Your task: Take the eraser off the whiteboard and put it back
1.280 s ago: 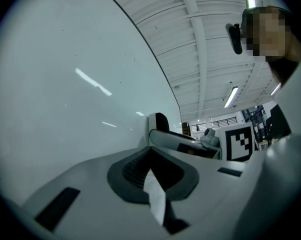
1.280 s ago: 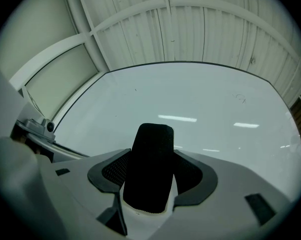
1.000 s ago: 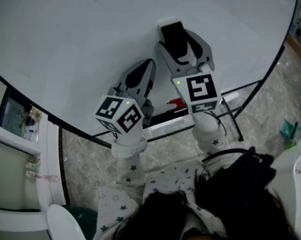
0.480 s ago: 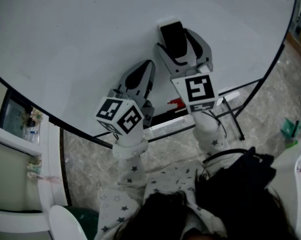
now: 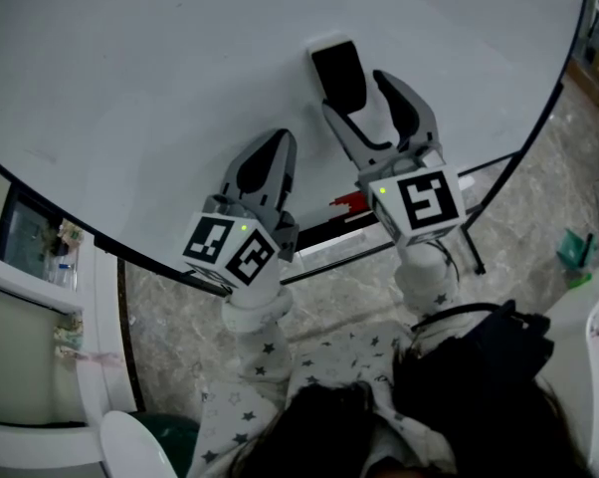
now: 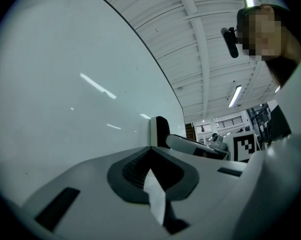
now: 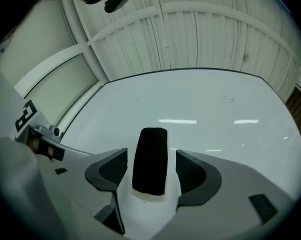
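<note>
The black eraser (image 5: pixel 339 73) with its white base sticks to the whiteboard (image 5: pixel 160 58). My right gripper (image 5: pixel 357 96) is just below it, open, one jaw on each side of the eraser's lower end. In the right gripper view the eraser (image 7: pixel 150 159) stands between the pads (image 7: pixel 113 166) with a gap on both sides, touching neither. My left gripper (image 5: pixel 276 145) is shut and empty, its tip close to the board, left of and below the eraser. The left gripper view shows the eraser (image 6: pixel 161 130) edge-on beyond the shut jaws.
A marker tray with a red marker (image 5: pixel 347 204) runs under the board's lower edge. The board's black stand legs (image 5: pixel 469 229) reach onto the marble floor at the right. A white cabinet (image 5: pixel 21 297) is at the left. The person's sleeves and dark hair fill the bottom.
The right gripper's jaws have spread off the eraser and drawn back a little; the eraser stays on the board. The left gripper has shifted only slightly.
</note>
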`<action>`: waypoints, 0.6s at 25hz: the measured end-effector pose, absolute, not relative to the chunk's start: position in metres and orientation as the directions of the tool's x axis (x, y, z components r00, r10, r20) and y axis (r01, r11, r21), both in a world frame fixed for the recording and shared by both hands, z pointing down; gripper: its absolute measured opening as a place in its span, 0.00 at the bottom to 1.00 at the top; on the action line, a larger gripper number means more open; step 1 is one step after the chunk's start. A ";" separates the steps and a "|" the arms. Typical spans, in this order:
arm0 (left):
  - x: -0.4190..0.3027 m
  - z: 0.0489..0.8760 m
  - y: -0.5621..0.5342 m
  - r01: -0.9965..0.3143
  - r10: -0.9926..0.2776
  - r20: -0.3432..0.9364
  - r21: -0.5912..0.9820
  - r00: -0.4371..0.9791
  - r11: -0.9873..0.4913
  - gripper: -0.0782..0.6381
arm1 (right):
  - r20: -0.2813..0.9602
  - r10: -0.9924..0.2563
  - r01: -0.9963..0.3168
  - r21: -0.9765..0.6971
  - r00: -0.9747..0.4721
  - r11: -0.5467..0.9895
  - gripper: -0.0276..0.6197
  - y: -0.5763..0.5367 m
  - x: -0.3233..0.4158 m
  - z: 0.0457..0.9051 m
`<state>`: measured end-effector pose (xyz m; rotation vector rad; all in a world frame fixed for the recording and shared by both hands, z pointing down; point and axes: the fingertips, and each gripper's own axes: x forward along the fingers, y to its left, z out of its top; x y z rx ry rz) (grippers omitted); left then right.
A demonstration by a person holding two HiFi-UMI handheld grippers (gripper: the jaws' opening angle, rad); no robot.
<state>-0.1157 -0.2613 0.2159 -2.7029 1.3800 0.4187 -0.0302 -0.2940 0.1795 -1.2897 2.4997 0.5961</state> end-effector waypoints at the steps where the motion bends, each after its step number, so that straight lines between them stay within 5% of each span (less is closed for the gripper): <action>1: -0.115 0.216 -0.259 -0.806 -0.785 -0.273 0.053 0.556 -0.589 0.11 | -0.406 -0.709 -0.815 0.234 -0.577 0.530 0.52 -0.291 -0.029 0.182; 11: -0.088 0.225 -0.244 -0.786 -0.774 -0.236 0.059 0.588 -0.615 0.11 | -0.343 -0.680 -0.760 0.233 -0.648 0.607 0.07 -0.262 -0.019 0.200; 15: -0.076 0.236 -0.237 -0.773 -0.767 -0.214 0.073 0.605 -0.630 0.11 | -0.293 -0.684 -0.743 0.205 -0.668 0.638 0.05 -0.254 -0.015 0.214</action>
